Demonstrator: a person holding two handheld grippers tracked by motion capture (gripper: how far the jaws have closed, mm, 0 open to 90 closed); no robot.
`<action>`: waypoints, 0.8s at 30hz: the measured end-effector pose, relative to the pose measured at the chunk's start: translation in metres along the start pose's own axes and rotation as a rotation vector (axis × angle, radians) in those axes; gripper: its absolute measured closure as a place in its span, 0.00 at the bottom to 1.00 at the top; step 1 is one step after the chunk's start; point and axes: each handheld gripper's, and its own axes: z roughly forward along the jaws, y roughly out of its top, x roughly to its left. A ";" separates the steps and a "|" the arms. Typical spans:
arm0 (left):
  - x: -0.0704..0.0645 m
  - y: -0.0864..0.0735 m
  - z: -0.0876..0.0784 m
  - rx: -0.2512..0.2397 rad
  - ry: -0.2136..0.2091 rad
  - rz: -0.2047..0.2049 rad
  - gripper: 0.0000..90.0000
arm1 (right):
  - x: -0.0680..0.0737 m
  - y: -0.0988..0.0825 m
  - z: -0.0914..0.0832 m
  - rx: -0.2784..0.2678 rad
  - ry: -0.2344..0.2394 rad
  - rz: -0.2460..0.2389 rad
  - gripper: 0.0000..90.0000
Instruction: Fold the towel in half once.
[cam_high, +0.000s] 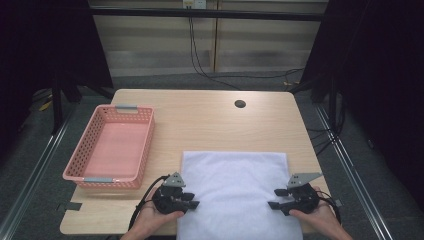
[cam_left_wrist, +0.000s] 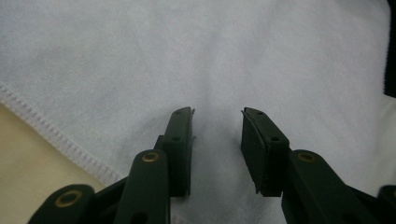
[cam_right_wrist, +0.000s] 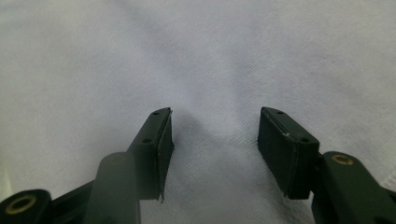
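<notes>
Lying flat on the near half of the wooden bench (cam_high: 210, 117) is a white cloth (cam_high: 235, 185), its near edge reaching the bench's front edge. The left gripper (cam_high: 192, 200) sits at the cloth's left edge, held in the person's left hand (cam_high: 152, 217), and the right gripper (cam_high: 276, 198) sits at the cloth's right edge in the right hand (cam_high: 320, 215); both point inward toward each other across the fabric. In the left gripper view, the left gripper (cam_left_wrist: 217, 140) has its jaws parted by a clear gap with nothing between them, poised just over the cloth (cam_left_wrist: 196, 56) near its stitched hem; whether the tips touch the fabric cannot be told. In the right gripper view, the right gripper (cam_right_wrist: 215, 144) has its jaws spread somewhat wider, also empty, over plain white cloth (cam_right_wrist: 196, 60). A pink plastic basket (cam_high: 142, 145) stands empty on the bench's left side, well apart from both grippers.
</notes>
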 end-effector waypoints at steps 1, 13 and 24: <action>-0.004 -0.002 -0.001 0.005 -0.016 0.006 0.72 | 0.005 -0.003 -0.002 0.008 0.000 -0.022 0.51; 0.042 0.042 0.000 -0.096 0.099 -0.053 0.71 | -0.044 0.018 -0.022 -0.156 -0.113 0.098 0.62; 0.089 0.078 0.023 -0.118 0.172 -0.072 0.60 | -0.114 0.040 0.009 -0.143 -0.181 0.166 0.57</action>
